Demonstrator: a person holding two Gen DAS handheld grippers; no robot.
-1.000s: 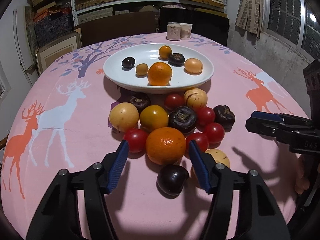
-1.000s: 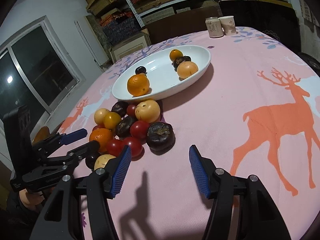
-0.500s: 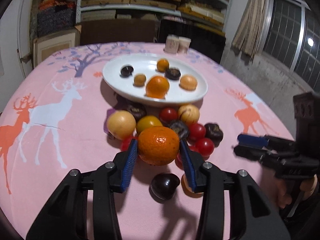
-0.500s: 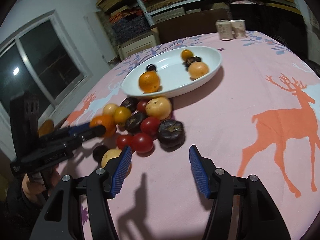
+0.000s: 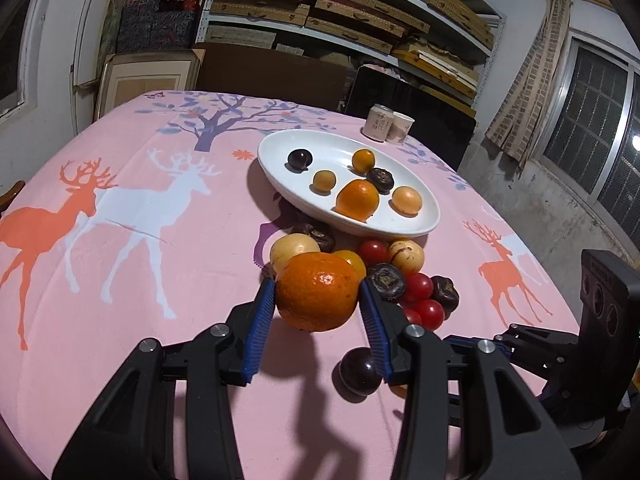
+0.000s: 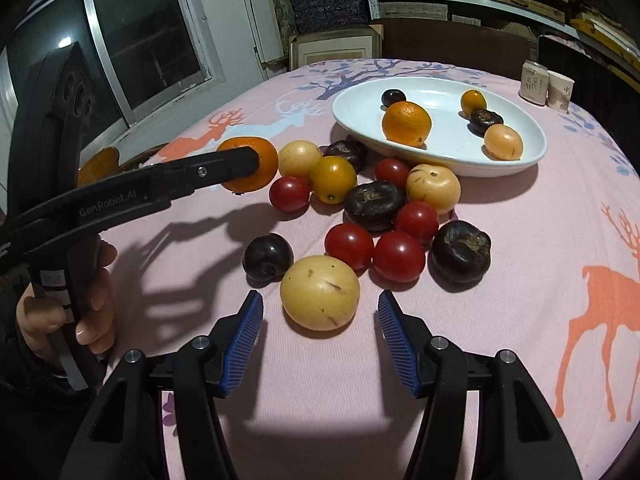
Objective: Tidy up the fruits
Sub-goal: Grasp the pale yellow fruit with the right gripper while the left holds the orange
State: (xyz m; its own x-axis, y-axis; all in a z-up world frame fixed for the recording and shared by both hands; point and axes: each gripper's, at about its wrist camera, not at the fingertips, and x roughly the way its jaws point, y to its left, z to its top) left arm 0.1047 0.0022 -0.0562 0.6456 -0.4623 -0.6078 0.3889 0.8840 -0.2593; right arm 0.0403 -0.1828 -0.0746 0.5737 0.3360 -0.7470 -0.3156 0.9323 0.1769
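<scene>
Six fruits lie in the white oval dish (image 5: 424, 224); about a dozen remain on the tablecloth (image 5: 192, 248). Left gripper (image 5: 318, 300) clamps an orange (image 5: 316, 296); right gripper (image 6: 320, 320), jaws parted and empty, faces a yellow fruit (image 6: 320, 298).

Pink deer-patterned tablecloth (image 6: 520, 240), white plate (image 6: 448, 152), blue-padded black tool (image 6: 320, 336).

We note a large orange (image 5: 317, 297) raised off the pink cloth, pinched at both sides. On the cloth lies a loose cluster: red cherry tomatoes (image 6: 399, 256), dark wrinkled fruits (image 6: 461, 251), pale yellow fruits (image 6: 319, 293) and a dark plum (image 6: 267, 257). The white oval plate (image 6: 440, 148) carries six fruits, including a second orange (image 6: 406, 123).
</scene>
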